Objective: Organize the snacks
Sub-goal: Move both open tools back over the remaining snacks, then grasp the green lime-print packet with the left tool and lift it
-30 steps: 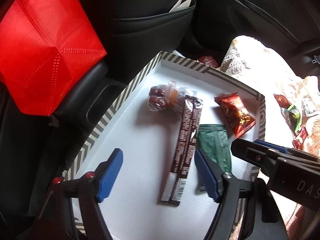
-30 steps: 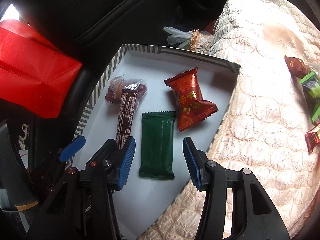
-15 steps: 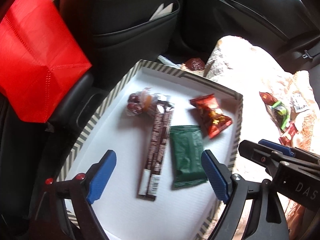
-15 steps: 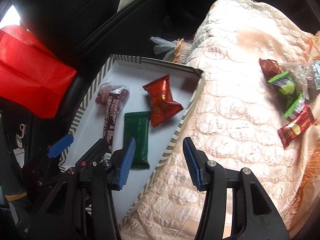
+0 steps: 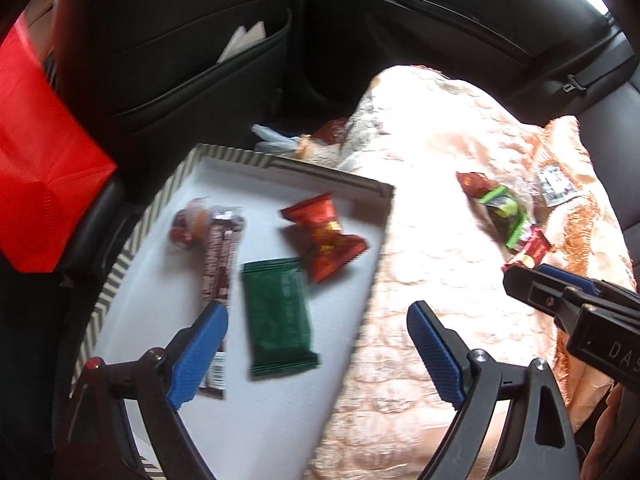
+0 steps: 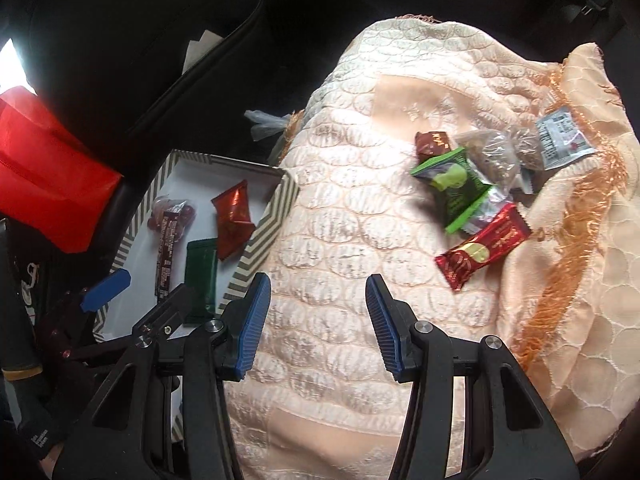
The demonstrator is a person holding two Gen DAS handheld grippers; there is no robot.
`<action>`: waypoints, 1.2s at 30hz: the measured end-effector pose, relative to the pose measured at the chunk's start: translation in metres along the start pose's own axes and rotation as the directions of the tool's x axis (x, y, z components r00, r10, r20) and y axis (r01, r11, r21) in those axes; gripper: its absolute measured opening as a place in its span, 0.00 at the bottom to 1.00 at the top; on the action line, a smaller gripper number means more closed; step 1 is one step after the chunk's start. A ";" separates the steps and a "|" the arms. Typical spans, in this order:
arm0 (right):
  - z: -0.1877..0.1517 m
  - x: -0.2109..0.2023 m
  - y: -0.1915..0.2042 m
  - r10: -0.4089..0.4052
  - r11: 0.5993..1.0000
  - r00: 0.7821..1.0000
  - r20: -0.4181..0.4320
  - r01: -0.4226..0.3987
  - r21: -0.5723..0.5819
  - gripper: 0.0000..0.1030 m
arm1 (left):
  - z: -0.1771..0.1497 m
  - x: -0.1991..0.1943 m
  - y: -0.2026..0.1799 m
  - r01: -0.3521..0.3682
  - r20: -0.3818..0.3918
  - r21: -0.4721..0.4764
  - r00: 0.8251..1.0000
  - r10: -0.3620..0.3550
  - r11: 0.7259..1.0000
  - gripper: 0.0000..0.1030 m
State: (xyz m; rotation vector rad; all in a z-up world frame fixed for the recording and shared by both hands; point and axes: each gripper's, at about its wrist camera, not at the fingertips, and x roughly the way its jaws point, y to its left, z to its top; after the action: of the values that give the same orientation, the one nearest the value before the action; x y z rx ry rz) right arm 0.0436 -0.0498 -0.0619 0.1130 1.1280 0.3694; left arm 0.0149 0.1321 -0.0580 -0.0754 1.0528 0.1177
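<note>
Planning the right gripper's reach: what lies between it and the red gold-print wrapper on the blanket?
Only bare quilted blanket lies between the right gripper and the red wrapper, per the right wrist view.

Four snacks (image 5: 277, 315) in tray (image 5: 224, 159); snack pile (image 6: 478, 196) on blanket (image 6: 340, 240) rightward

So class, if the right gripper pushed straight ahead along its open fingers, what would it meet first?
Most likely the peach quilted cloth; the right gripper aims left of the red-wrapped snack, though depth is unclear.
</note>
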 end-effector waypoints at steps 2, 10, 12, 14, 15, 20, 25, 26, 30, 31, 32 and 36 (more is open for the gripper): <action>-0.001 -0.005 -0.011 -0.018 1.000 1.000 0.011 0.017 0.012 0.48 | 0.001 0.000 -0.012 0.011 -0.002 0.019 1.000 -0.011 1.000 0.90; -0.007 -0.019 -0.054 -0.092 0.994 0.995 0.040 0.090 0.068 0.48 | 0.004 0.003 -0.054 0.057 -0.017 0.075 0.998 -0.056 0.995 0.90; -0.009 -0.023 -0.065 -0.108 0.991 0.993 0.044 0.104 0.084 0.48 | 0.004 0.004 -0.063 0.064 -0.022 0.086 0.998 -0.062 0.994 0.90; -0.011 -0.026 -0.077 -0.110 0.989 0.993 0.043 0.104 0.109 0.48 | 0.005 0.004 -0.071 0.067 -0.025 0.094 0.998 -0.065 0.993 0.90; -0.012 -0.028 -0.082 -0.111 0.987 0.993 0.045 0.105 0.120 0.48 | 0.005 0.005 -0.074 0.067 -0.027 0.098 0.998 -0.065 0.993 0.90; -0.016 -0.035 -0.105 -0.129 0.979 0.991 0.047 0.120 0.162 0.48 | 0.009 0.010 -0.088 0.069 -0.040 0.113 0.997 -0.065 0.991 0.90; -0.018 -0.034 -0.118 -0.120 0.975 0.992 0.042 0.110 0.193 0.48 | 0.018 0.016 -0.096 0.078 -0.052 0.106 0.996 -0.073 0.991 0.91; -0.018 -0.034 -0.119 -0.120 0.975 0.992 0.042 0.110 0.195 0.48 | 0.020 0.018 -0.098 0.082 -0.057 0.098 0.995 -0.076 0.992 0.90; -0.019 -0.031 -0.124 -0.114 0.974 0.993 0.033 0.105 0.199 0.48 | 0.032 0.028 -0.110 0.110 -0.082 0.065 0.991 -0.105 0.992 0.91; -0.019 -0.030 -0.124 -0.112 0.974 0.993 0.031 0.104 0.199 0.48 | 0.035 0.030 -0.113 0.115 -0.085 0.060 0.990 -0.109 0.992 0.91; -0.020 -0.029 -0.125 -0.111 0.975 0.993 0.030 0.103 0.199 0.48 | 0.038 0.032 -0.117 0.116 -0.086 0.060 0.990 -0.110 0.991 0.91; -0.017 -0.026 -0.129 -0.108 0.975 0.994 0.027 0.101 0.198 0.48 | 0.049 0.043 -0.132 0.105 -0.091 0.060 0.991 -0.099 0.993 0.91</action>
State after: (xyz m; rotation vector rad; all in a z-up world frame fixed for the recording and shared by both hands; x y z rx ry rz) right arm 0.0486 -0.1813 -0.0822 0.2322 1.1265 0.1611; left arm 0.0960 0.0100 -0.0703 -0.0762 1.1376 -0.0128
